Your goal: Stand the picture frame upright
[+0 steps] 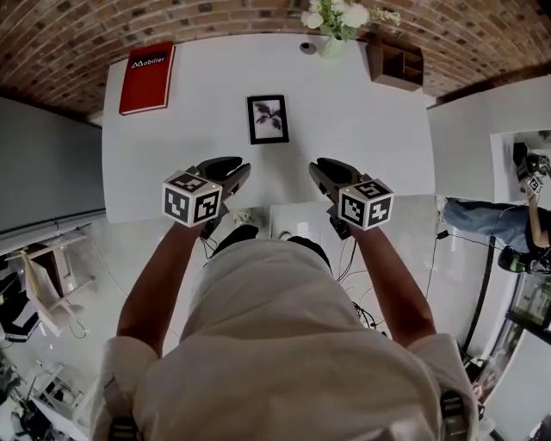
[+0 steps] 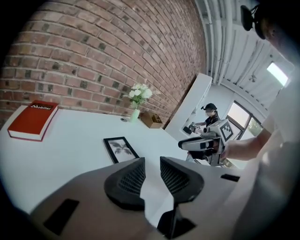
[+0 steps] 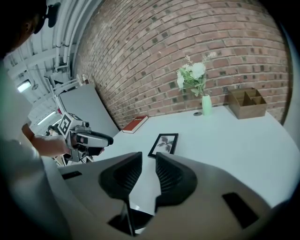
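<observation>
- white table (image 1: 362, 146)
- picture frame (image 1: 268, 118) flat near its middle (print facing up)
- red book (image 1: 147, 77) at far-left corner
- flower vase (image 1: 331, 43) and wooden box (image 1: 395, 63) at far edge

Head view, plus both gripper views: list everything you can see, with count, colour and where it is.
picture frame: one, black, lying flat mid-table
book: one, red, table's far left corner
vase of flowers: one, pale green with white blooms, table's far edge
small disc: one, grey, beside the vase
wooden organiser: one, brown, far right corner
table: one, white, against brick wall
second person: one, dark cap, beyond the table's right end
left gripper: one, grey, open, empty, over near edge
right gripper: one, grey, open, empty, over near edge
</observation>
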`<state>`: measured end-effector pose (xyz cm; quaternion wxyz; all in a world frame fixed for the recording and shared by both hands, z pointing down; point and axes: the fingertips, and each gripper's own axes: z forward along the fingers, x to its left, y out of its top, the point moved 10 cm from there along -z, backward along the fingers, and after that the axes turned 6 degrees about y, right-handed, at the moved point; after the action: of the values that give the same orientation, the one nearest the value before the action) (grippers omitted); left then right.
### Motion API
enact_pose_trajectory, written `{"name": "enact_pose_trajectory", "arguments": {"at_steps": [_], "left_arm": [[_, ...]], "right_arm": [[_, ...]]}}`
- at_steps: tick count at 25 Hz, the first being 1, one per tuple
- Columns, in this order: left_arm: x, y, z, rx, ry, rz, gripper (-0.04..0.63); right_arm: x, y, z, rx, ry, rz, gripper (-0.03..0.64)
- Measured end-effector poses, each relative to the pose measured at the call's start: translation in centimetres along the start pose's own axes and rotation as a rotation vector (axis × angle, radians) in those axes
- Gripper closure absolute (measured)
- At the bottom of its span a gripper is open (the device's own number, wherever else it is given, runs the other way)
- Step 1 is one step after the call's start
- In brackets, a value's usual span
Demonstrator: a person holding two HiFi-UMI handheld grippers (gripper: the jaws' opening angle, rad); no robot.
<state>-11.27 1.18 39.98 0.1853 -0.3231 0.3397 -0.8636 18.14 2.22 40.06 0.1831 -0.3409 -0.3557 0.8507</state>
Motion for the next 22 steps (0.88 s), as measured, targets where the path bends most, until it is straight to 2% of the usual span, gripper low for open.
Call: {"name": "enact_pose_trajectory", "arguments": {"at_steps": [4,7,15,22], "left_arm": [[3.4,0.7,2.1,0.04,-0.039,-0.015,0.497],[5.5,0.8,3.7,0.071,-0.056,-0.057,0.495],[9.2,0.9,8.5,0.125,-0.051,-0.186,0.495],[11.8,1.2,12.5,0.176,-0.008,-0.238,0.494]], "right_arm": [[-1.6,0.8,3.3,0.026,-0.027,0.031,0.522],[-2.8,1.3,5.9,0.059,-0.02,0.076,0.522],[-7.5,2.4,11.3,0.198,0.001,0.058,0.522],[-11.7,2.6,15.4,0.293,0.046,0.067,0.522]]}}
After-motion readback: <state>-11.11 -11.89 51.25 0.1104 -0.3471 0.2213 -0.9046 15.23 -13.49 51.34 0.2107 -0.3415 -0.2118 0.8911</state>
